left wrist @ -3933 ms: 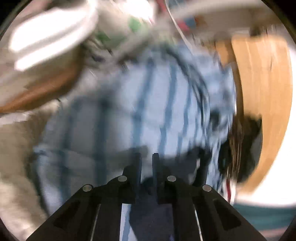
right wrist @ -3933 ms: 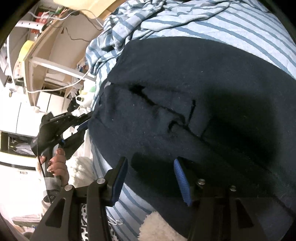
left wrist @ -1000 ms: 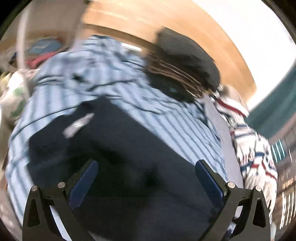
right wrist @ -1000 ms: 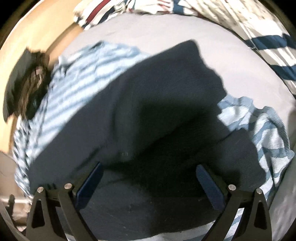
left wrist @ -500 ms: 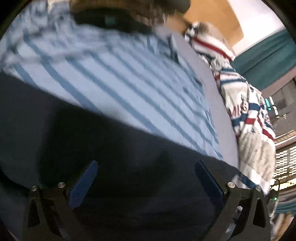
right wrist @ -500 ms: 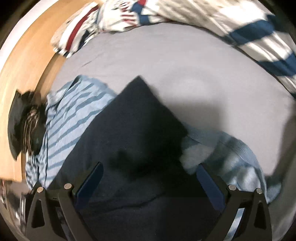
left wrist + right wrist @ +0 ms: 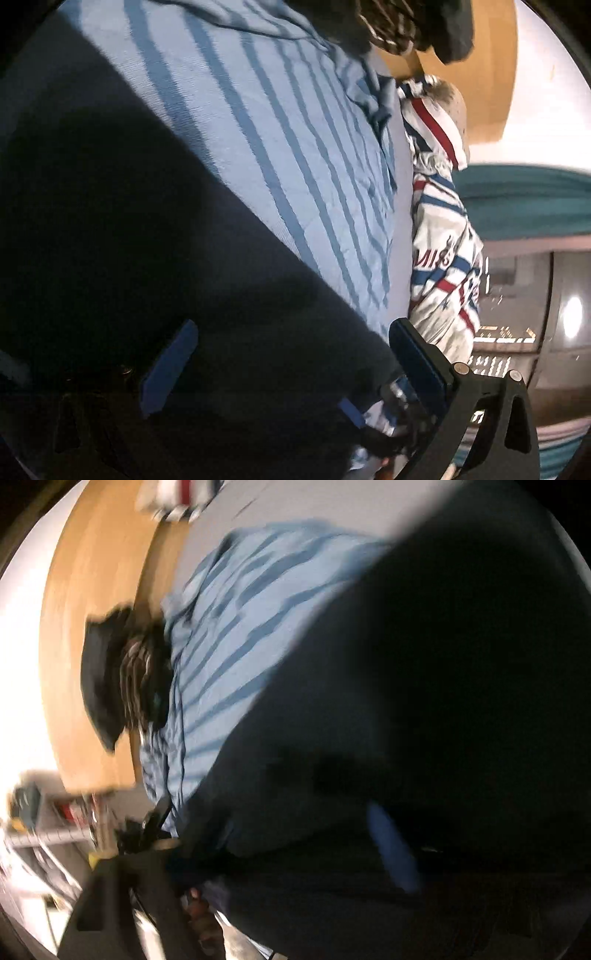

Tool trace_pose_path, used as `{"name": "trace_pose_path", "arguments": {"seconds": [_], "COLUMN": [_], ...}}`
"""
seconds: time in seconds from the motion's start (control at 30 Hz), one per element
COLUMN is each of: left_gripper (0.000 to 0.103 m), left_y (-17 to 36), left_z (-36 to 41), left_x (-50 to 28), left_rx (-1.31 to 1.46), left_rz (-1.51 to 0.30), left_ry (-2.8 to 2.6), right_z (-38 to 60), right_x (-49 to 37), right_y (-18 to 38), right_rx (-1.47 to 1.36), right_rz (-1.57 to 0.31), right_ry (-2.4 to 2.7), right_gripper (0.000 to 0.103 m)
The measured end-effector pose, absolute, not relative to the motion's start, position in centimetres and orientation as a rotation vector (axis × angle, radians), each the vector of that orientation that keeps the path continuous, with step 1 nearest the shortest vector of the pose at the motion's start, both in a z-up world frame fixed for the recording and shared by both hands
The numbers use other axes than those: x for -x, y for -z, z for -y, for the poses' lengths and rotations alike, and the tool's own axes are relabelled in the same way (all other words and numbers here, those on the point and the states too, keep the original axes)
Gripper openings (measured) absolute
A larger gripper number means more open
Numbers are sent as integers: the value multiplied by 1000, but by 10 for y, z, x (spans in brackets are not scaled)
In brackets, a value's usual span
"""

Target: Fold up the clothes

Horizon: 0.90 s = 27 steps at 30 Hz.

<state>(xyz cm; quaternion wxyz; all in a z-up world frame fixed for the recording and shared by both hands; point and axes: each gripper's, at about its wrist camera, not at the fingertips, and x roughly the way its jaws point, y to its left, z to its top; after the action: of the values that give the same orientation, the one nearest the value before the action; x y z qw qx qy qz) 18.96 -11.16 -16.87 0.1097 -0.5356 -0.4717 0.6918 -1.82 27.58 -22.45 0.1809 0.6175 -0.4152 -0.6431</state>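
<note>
A dark navy garment point(image 7: 155, 229) lies spread over a light blue striped cloth point(image 7: 280, 122) on the bed. My left gripper point(image 7: 291, 365) is open and wide, low over the navy garment's near edge, with its blue pads point(image 7: 168, 369) either side of the fabric. In the blurred right wrist view the navy garment point(image 7: 424, 686) fills the right half. The jaws of my right gripper point(image 7: 295, 849) are closing with navy fabric between them. Only one blue pad point(image 7: 393, 849) shows; the other finger is lost in the dark cloth.
A white, red and blue patterned quilt point(image 7: 439, 236) lies along the bed's far side on the grey sheet point(image 7: 400, 206). A wooden headboard point(image 7: 99, 602) carries a heap of dark clothes point(image 7: 122, 675). A person's fingers point(image 7: 197, 908) show at the garment's edge.
Both grippers have dropped closer to the navy garment and tilted, so it now fills more of each view. The right gripper's blue pad has moved inward; the left jaws stay wide.
</note>
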Motion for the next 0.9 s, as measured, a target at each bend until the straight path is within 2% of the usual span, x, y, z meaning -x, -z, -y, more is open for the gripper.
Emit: {"name": "trace_pose_path", "arguments": {"seconds": [0.07, 0.17, 0.23, 0.27, 0.37, 0.47, 0.53, 0.57, 0.6, 0.7, 0.73, 0.8, 0.87, 0.9], "left_gripper": [102, 102, 102, 102, 102, 102, 102, 102, 102, 102, 102, 102, 102, 102], "left_y": [168, 166, 165, 165, 164, 164, 163, 163, 164, 163, 162, 160, 155, 153], "left_z": [110, 104, 99, 98, 93, 90, 90, 89, 89, 86, 84, 77, 73, 70], "left_x": [-189, -188, -188, -188, -188, -189, -191, -191, -192, -193, -194, -197, -202, -204], "left_rx": [1586, 1604, 1609, 1609, 1608, 1593, 1579, 1573, 1566, 1557, 1556, 1537, 1536, 1536], "left_rz": [1376, 1321, 1276, 1258, 1177, 1124, 1102, 1100, 1098, 1062, 1044, 948, 868, 828], "left_ry": [-2036, -2066, -2097, -2110, -2132, -2144, -2152, -2160, -2169, -2201, -2212, -2249, -2261, -2265], "right_z": [-292, -304, -303, -295, -259, -237, -243, -247, -253, -262, -262, -263, -268, -273], "right_x": [7, 0, 0, 3, 13, 20, 18, 13, 7, -5, -9, -16, -24, -27], "right_y": [217, 200, 189, 181, 162, 175, 191, 193, 192, 186, 182, 174, 171, 171], "right_rx": [-1746, -1817, -1807, -1778, -1719, -1777, -1881, -1900, -1909, -1926, -1929, -1943, -1959, -1965], "right_rz": [1161, 990, 1011, 978, 754, 693, 647, 610, 567, 396, 321, 167, 91, 140], "right_ry": [1929, 2157, 2129, 2124, 2148, 2085, 2128, 2167, 2206, 2305, 2341, 2418, 2478, 2456], "right_gripper": [64, 64, 77, 88, 88, 86, 79, 72, 61, 60, 63, 94, 94, 93]}}
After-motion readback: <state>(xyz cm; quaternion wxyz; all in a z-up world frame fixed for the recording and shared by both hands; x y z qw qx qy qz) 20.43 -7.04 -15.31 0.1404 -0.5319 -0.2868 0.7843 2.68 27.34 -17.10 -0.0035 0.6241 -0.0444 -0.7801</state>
